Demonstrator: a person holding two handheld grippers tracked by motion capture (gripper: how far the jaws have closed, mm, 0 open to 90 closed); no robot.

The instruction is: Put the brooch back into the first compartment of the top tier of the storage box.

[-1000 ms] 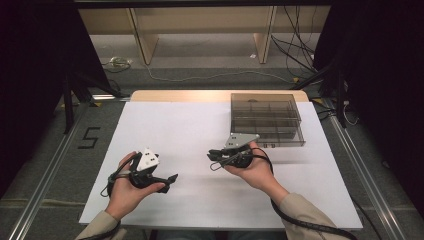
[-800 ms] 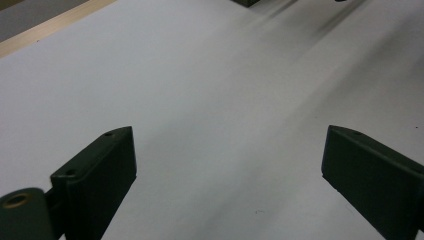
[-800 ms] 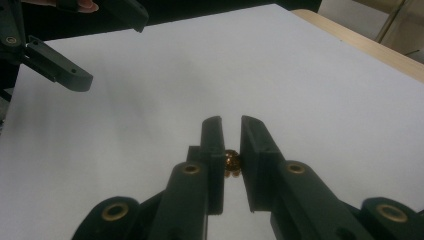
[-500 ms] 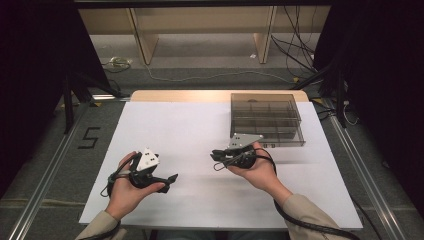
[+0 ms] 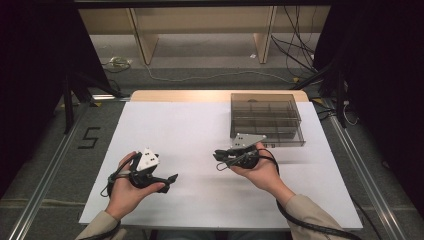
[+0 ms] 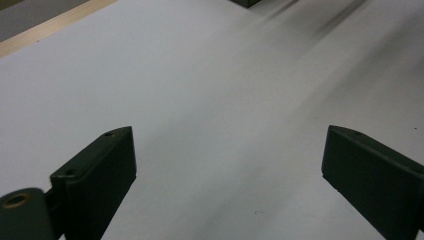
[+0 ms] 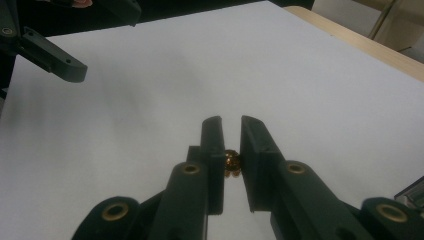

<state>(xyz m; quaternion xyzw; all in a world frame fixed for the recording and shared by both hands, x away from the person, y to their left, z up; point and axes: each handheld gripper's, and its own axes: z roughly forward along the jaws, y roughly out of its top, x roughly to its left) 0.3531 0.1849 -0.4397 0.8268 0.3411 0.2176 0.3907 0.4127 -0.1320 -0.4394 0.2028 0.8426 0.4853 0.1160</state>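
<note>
A white table [image 5: 200, 135] spans the middle of the high view. At its upper right sits a smoky clear box [image 5: 266, 119] with compartments. Lower left, the left gripper [image 5: 167, 181] has its jaws spread wide over bare table, holding nothing. Just below the box, the right gripper [image 7: 231, 127] has its jaws nearly closed, pinching a small brass-coloured piece [image 7: 231, 163].

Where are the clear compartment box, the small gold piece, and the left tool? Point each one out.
Clear compartment box [image 5: 267, 119], high view: middle of its lid.
Small gold piece [image 7: 231, 162], right gripper view: its visible face, pinched between the right tool's jaws.
Left tool [image 6: 227, 165], left gripper view: midway between its spread tips.
</note>
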